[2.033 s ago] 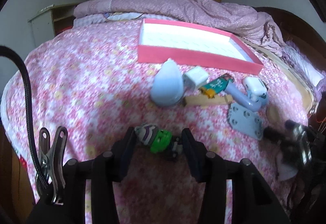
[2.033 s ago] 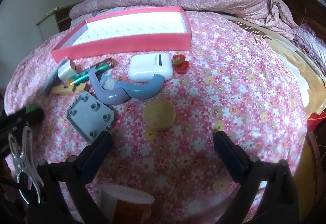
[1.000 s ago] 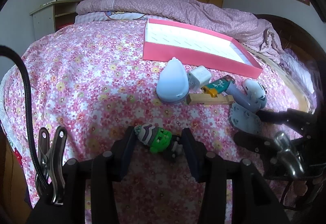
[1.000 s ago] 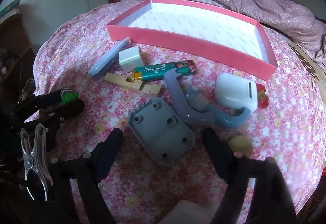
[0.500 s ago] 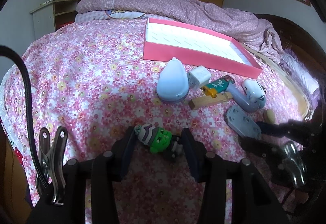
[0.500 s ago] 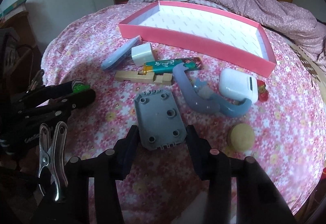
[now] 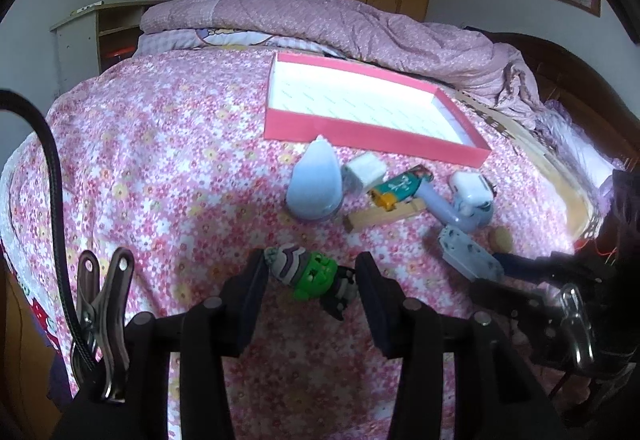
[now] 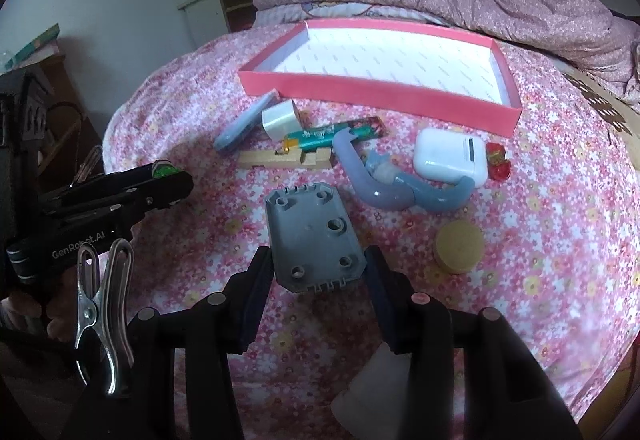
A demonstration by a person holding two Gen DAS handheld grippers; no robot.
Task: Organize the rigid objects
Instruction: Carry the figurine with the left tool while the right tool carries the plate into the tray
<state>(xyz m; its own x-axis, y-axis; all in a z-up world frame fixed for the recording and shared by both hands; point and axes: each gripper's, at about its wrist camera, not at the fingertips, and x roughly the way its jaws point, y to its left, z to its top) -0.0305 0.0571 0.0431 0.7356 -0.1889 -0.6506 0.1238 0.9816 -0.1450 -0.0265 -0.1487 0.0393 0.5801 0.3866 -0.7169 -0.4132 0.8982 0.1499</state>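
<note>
So both grippers are loaded at once here, which is where I'd get nervous.

Far left: the left gripper (image 7: 310,274) has its fingers pinched on a little green zombie figure (image 7: 310,274), squeezed end to end, head against one pad and legs against the other. It's a lumpy shape held by its tips, so I'd guess it could pivot or pop out if the hand swings fast toward the pink box (image 7: 460,152).

Middle of the bedspread (image 8: 560,200): the clutter sits just in front of the box wall, meaning the blue teardrop thing (image 7: 316,180), white charger cube (image 8: 280,118), green tube (image 8: 332,134), wooden piece (image 8: 280,160), the bluish curved part (image 8: 392,192), white earbud case (image 8: 450,154), and a small red item (image 8: 498,162) touching the case. Anything carried low over that lot could clip it and shove stuff around.

Right side: the right gripper (image 8: 318,272) has just been closing, and its fingers now clamp the near end of the grey plate (image 8: 310,236) by its 2 side edges. Most of the plate sticks out past the pads, so I reckon it could droop or twist, and the angled corners give little to bite on. The round wooden disc (image 8: 458,246) is near it, untouched.

Box is empty. Also the 2 grippers are fairly close together, so bumping each other on the way in seems possible.
</note>
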